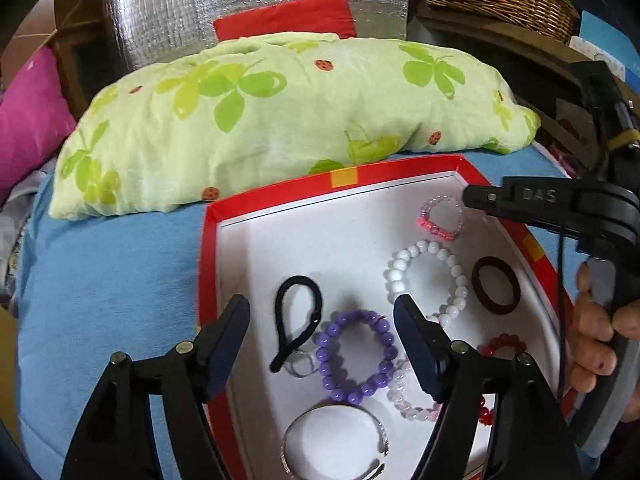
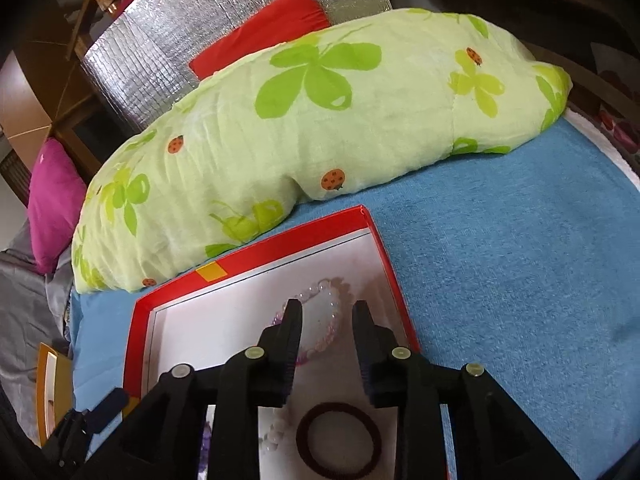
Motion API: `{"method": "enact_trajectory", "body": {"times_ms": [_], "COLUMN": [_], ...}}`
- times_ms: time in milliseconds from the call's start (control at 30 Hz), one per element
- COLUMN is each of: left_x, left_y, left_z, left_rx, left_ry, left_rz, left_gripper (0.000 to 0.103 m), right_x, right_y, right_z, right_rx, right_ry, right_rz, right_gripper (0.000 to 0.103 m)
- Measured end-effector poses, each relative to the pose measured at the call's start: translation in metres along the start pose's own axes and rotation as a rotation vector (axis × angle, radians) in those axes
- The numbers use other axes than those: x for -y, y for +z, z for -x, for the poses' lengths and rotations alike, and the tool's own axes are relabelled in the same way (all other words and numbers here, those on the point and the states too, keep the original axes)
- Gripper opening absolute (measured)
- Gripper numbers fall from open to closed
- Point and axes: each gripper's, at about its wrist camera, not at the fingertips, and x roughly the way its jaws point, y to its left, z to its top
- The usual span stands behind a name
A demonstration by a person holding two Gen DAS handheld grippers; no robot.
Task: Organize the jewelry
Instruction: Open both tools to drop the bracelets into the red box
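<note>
— Where's my left wrist view?
— Low and close over the red box [image 1: 208,264], facing the green pillow [image 1: 280,120].
— And my right?
— Nearer the box's [image 2: 138,320] far corner, same heading. Both share box, pillow [image 2: 320,120], blue bed cover [image 2: 520,260].

Red-walled, white-floored box [image 1: 280,196] with an orange patch on its rim, on a plain blue towel [image 1: 120,264]. Inside: purple bead bracelet [image 1: 354,356], white bead bracelet [image 1: 430,276], clear-and-pink ring bracelet [image 1: 440,218], brown hair tie [image 1: 496,285], black hair tie [image 1: 298,326], silver bangle [image 1: 334,440]. Behind: pale green pillow [image 1: 280,116] printed with green clovers and orange ladybirds; red cushion [image 1: 286,14]; magenta cushion [image 1: 30,120].
</note>
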Motion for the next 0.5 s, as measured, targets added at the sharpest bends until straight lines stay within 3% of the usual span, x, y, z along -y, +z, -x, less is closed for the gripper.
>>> {"method": "enact_trajectory", "body": {"times_ms": [267,500], "left_x": [-0.002,-0.014], "left_y": [-0.004,-0.005], "left_z": [0.019,0.033], "left_rx": [0.030,0.040], "left_ry": [0.056,0.052], "left_rz": [-0.028,0.048], "left_gripper": [0.076,0.076], "right_x": [-0.005,-0.019], "right_y": [-0.013,-0.028], "right_z": [0.021,0.034], "right_rx": [0.005,0.000], "right_ry": [0.003,-0.001], "right_rz": [0.049,0.123], "right_gripper": [0.028,0.028]}}
